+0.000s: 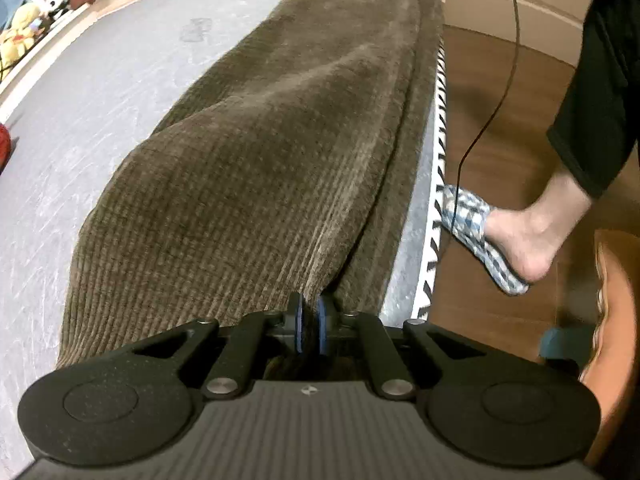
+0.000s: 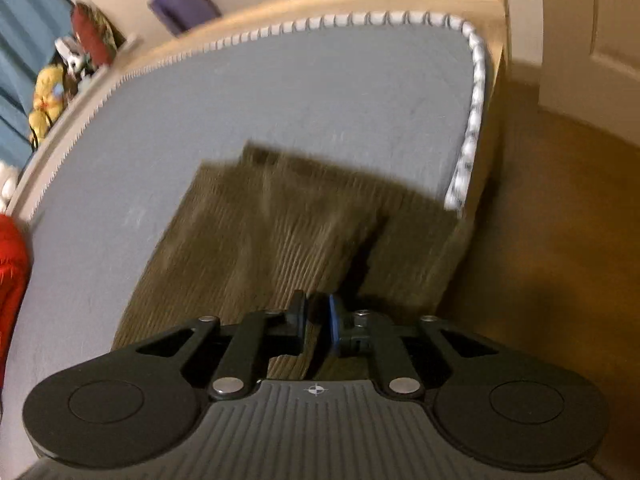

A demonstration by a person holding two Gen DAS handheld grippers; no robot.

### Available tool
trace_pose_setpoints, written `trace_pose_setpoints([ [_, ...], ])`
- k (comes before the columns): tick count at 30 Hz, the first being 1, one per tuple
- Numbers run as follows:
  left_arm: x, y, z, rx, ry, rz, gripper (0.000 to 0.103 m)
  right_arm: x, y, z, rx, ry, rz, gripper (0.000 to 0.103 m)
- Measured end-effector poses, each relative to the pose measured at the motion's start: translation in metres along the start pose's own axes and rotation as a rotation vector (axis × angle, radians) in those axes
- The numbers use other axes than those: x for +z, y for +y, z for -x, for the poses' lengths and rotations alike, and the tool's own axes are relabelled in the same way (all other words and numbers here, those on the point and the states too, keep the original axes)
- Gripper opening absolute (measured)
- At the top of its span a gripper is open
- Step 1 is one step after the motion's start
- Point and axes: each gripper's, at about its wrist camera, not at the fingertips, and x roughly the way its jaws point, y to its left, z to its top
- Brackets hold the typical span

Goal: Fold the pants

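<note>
Brown corduroy pants [image 1: 272, 152] lie flat lengthwise along the right edge of the grey bed [image 1: 100, 112], legs stacked. Stuffed toys [image 2: 48, 96] line the far side. My left tongs [image 1: 311, 314] pinch the near end of the pants. My right tongs [image 2: 316, 322], narrow, grip the fabric too; that view is blurred. Only the left view shows my slippered foot [image 1: 516, 240] and a cable [image 1: 496, 92].

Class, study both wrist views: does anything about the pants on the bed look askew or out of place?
Yes. The pants lie along the bed edge, and their right side spills over it in the right wrist view. The two legs are also not squared up: the lower one pokes out along the right.
</note>
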Motion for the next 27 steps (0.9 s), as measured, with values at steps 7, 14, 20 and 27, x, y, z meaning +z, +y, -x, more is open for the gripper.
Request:
trace_pose_setpoints([
  [7,0.002,0.006,-0.006,0.008,0.007,0.03,0.023,0.015,-0.011,-0.035,-0.003,0.029,-0.098,0.057],
  [14,0.004,0.003,-0.014,0.011,0.012,0.015,0.02,0.011,0.001,0.006,-0.049,-0.148,-0.101,0.008],
  [20,0.005,0.002,-0.017,0.003,0.039,0.011,0.02,-0.004,-0.011,0.001,-0.278,-0.08,-0.164,0.012],
  [27,0.0,0.004,-0.013,-0.016,0.047,0.019,0.015,0.007,0.001,0.026,-0.317,-0.368,-0.122,0.046],
])
